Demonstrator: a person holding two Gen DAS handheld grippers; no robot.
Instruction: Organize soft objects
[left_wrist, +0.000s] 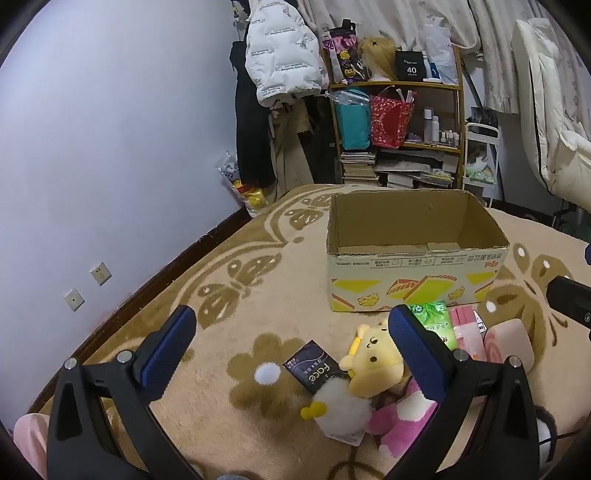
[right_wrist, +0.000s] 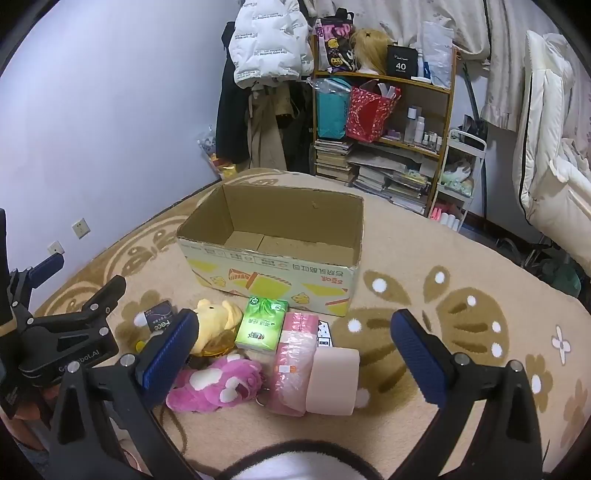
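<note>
Both sets of fingers apart and holding nothing, left gripper (left_wrist: 291, 350) nearest the yellow plush (left_wrist: 371, 360) lying at its 3 o'clock finger on the carpet (left_wrist: 221, 369), long axis toward 1 o'clock, empty cardboard box (left_wrist: 413, 254) beyond at 12, right gripper (right_wrist: 291, 354) over the pink tissue pack (right_wrist: 295, 369).

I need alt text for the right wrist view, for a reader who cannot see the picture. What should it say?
Open right tongs hover above soft items on a beige patterned rug: a pink plush, a yellow plush, a green tissue pack and a pink roll-shaped cushion. Behind them stands an empty cardboard box; the left tongs show at the left edge.
</note>
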